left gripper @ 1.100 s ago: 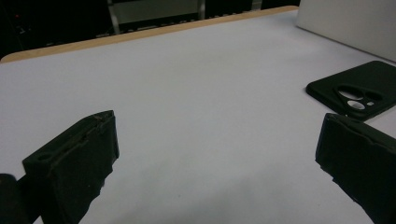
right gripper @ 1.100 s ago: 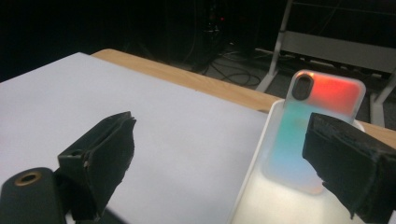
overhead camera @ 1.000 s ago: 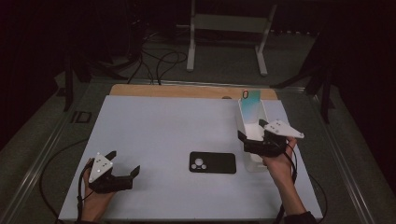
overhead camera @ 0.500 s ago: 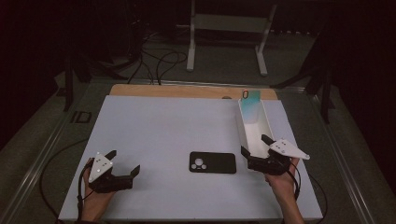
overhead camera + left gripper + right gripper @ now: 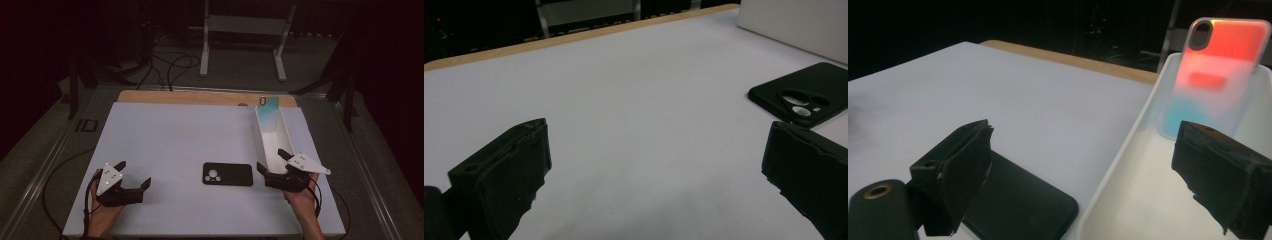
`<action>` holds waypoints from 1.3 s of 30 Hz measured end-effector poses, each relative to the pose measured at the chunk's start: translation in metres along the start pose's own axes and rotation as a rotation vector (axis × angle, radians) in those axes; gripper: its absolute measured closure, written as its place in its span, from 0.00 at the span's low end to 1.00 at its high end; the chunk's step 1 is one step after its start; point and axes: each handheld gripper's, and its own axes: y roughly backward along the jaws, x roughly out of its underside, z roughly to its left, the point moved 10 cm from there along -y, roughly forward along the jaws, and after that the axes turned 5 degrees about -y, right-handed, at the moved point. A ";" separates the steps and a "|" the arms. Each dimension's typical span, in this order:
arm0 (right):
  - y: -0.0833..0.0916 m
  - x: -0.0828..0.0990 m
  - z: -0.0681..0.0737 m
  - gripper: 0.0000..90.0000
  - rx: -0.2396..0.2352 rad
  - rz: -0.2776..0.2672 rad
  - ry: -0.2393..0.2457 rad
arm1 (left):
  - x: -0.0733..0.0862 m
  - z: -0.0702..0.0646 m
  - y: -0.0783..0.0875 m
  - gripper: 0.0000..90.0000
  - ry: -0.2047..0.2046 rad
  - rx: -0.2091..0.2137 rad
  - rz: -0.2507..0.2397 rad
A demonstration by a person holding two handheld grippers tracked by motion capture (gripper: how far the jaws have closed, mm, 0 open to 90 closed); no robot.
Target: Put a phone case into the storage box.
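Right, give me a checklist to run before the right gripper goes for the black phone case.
1. Right gripper open: ok.
2. Right gripper empty: ok.
3. Black phone case lying flat on the table, nothing on it: ok.
4. Left gripper open and apart from the case: ok.
5. White tray beside the right gripper, touching it or apart: cannot tell.
6. Coloured phone case leaning at the tray's far end, out of the way: ok.

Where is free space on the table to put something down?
The widest bare patch of the white mat runs from the wooden edge down to the left gripper, left of the black phone case. It is crowded on the right, where the white tray and the right gripper stand close.
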 end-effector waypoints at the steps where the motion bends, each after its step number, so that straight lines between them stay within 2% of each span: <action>1: 0.000 0.000 0.000 0.10 -0.001 0.003 0.002 | 0.000 0.000 0.000 0.00 0.000 -0.001 0.000; 2: 0.000 0.000 0.000 0.10 -0.001 0.003 0.002 | 0.000 0.000 0.000 0.00 0.000 -0.001 0.000; 3: 0.000 -0.002 0.002 0.10 -0.021 0.024 0.015 | 0.000 0.001 0.001 0.00 0.006 -0.004 -0.002; 6: -0.001 -0.003 0.003 0.10 -0.028 0.036 0.021 | 0.000 0.002 0.000 0.00 0.011 -0.005 -0.003; 7: -0.003 -0.004 0.005 0.10 -0.049 0.063 0.033 | 0.001 0.002 0.000 0.00 0.011 -0.006 -0.002; 12: -0.008 -0.006 0.013 0.10 -0.080 0.134 0.082 | 0.000 0.002 0.000 0.00 0.011 -0.006 -0.002; 13: -0.013 -0.007 0.017 0.10 -0.098 0.187 0.124 | 0.000 0.002 0.000 0.00 0.012 -0.005 -0.002; 14: -0.013 -0.007 0.017 0.10 -0.098 0.187 0.124 | 0.000 0.002 0.000 0.00 0.012 -0.005 -0.002; 15: -0.016 -0.009 0.020 0.10 -0.115 0.220 0.164 | 0.000 0.002 0.001 0.00 0.013 -0.006 -0.003; 16: -0.016 -0.009 0.020 0.10 -0.115 0.220 0.164 | 0.000 0.002 0.001 0.00 0.013 -0.006 -0.003; 17: -0.020 -0.013 0.024 0.10 -0.134 0.246 0.198 | 0.000 0.002 0.001 0.00 0.014 -0.006 -0.004; 22: -0.026 -0.020 0.030 0.10 -0.163 0.292 0.231 | 0.000 0.002 0.001 0.00 0.013 -0.005 -0.003; 23: -0.030 -0.023 0.032 0.10 -0.176 0.316 0.261 | 0.000 0.002 0.001 0.00 0.013 -0.004 -0.004; 24: -0.030 -0.023 0.032 0.10 -0.176 0.316 0.261 | 0.000 0.002 0.001 0.00 0.013 -0.004 -0.004; 25: -0.034 -0.024 0.034 0.10 -0.183 0.346 0.289 | 0.000 0.002 0.001 0.00 0.013 -0.005 -0.003; 30: -0.041 -0.025 0.038 0.10 -0.204 0.394 0.333 | 0.000 0.002 0.001 0.00 0.012 -0.005 -0.003; 31: -0.044 -0.026 0.039 0.10 -0.217 0.413 0.356 | 0.001 0.003 0.000 0.00 0.013 -0.006 -0.001; 36: -0.052 -0.024 0.042 0.10 -0.244 0.459 0.380 | 0.001 0.002 0.000 0.00 0.012 -0.005 -0.002; 37: -0.055 -0.021 0.045 0.10 -0.262 0.489 0.402 | 0.001 0.002 0.000 0.00 0.014 -0.005 0.000; 38: -0.055 -0.021 0.045 0.10 -0.262 0.489 0.402 | 0.001 0.002 0.000 0.00 0.014 -0.005 0.000; 39: -0.059 -0.019 0.047 0.10 -0.277 0.511 0.428 | 0.002 0.002 -0.001 0.00 0.012 -0.002 0.005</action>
